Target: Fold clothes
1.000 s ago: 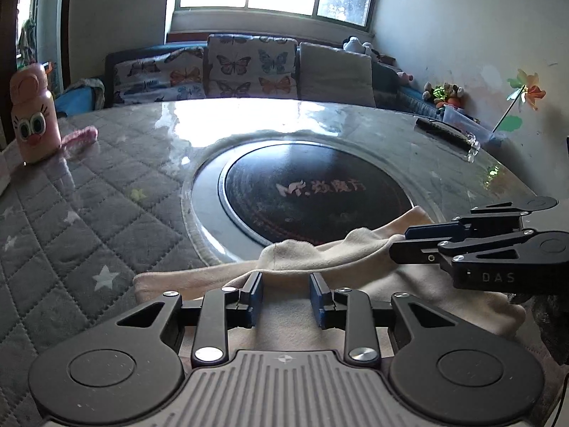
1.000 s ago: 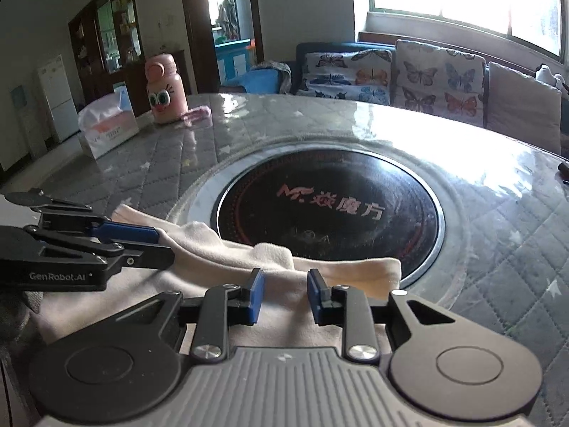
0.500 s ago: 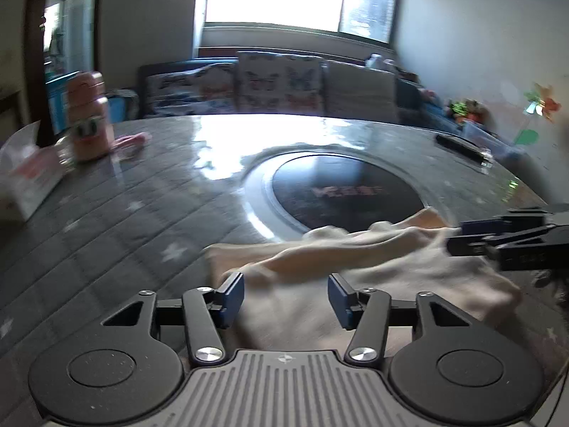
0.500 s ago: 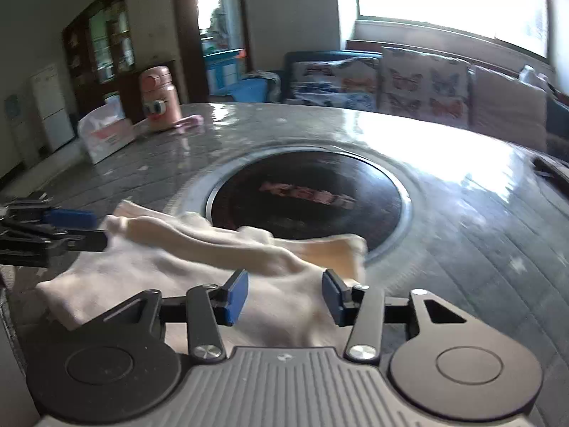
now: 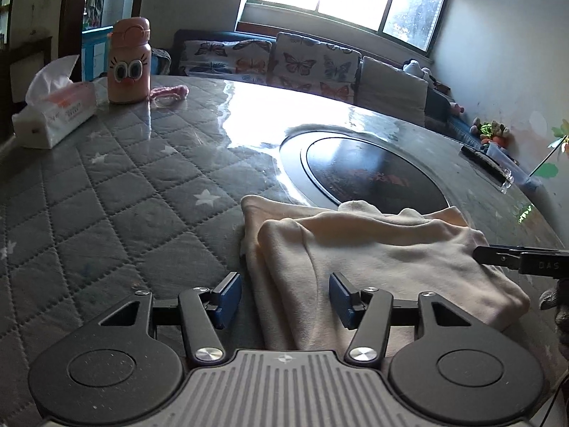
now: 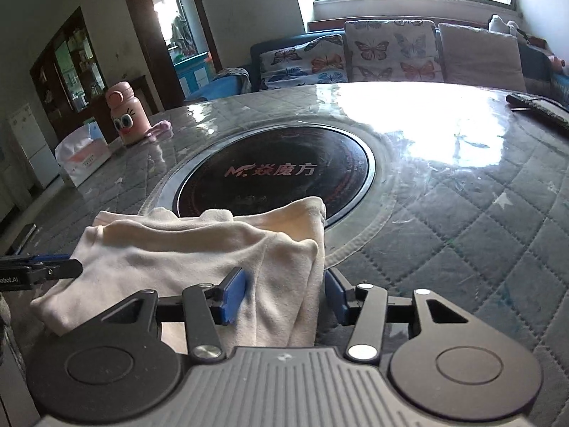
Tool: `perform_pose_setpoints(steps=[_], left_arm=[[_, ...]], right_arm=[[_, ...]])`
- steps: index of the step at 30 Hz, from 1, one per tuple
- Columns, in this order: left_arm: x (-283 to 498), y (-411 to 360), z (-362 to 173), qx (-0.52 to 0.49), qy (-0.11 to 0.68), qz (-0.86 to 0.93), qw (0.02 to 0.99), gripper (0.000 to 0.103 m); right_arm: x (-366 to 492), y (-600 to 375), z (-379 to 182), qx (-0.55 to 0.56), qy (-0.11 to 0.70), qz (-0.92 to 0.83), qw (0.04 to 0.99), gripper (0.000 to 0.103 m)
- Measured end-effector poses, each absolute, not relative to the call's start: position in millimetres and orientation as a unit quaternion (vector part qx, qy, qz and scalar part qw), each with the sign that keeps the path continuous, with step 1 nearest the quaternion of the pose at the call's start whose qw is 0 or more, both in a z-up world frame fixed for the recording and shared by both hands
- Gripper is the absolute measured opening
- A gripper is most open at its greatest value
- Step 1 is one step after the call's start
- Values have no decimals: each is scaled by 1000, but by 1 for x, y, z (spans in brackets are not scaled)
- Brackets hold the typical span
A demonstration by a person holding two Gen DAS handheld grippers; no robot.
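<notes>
One round table (image 5: 117,192). One cream garment (image 5: 373,256), folded, at near edge. One tissue pack (image 5: 53,114), one pink bottle (image 5: 128,60), far left edge. Left gripper (image 5: 284,297) half open, closing, around cloth edge. Right gripper (image 6: 284,297) half open, around other edge.

The folded garment (image 5: 384,249) is plain cream, without any print. The tabletop (image 5: 117,199) has a grey quilted cover with a diamond pattern and small white stars, and its round cooktop (image 6: 274,174) is black with red letters. The bottle (image 5: 128,60) is pink with big cartoon eyes. The tissue pack (image 5: 53,114) is white with some pink. The sofa cushions (image 6: 387,51) are white with coloured butterflies. Both tongs (image 5: 284,297) are black with blue pads (image 6: 234,293).
</notes>
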State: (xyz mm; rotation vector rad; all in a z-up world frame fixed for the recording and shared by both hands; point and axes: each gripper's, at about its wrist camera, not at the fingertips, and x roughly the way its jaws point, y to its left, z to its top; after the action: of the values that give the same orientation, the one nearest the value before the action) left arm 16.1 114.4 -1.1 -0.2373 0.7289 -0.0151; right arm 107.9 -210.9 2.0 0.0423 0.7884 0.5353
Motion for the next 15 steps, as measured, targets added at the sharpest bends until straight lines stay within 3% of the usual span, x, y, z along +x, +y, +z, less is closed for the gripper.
perform_pose_setpoints(steps=[3, 5, 7, 10, 13, 15], left_arm=[[17, 116, -2, -126, 355, -11, 926, 52], [17, 117, -2, -130, 355, -12, 926, 48], [17, 117, -3, -136, 354, -12, 925, 41], [17, 117, -1, -144, 352, -16, 925, 22], [14, 117, 4, -145, 344, -17, 927, 12], [11, 120, 9, -147, 336, -17, 930, 11]], right_arm=[[108, -211, 2, 28, 380, 258, 888, 47], [107, -211, 2, 31, 380, 260, 887, 39], [107, -210, 2, 37, 382, 266, 884, 26], [105, -206, 6, 36, 376, 269, 886, 16], [104, -204, 13, 34, 368, 270, 889, 11], [103, -201, 23, 31, 359, 277, 891, 11]])
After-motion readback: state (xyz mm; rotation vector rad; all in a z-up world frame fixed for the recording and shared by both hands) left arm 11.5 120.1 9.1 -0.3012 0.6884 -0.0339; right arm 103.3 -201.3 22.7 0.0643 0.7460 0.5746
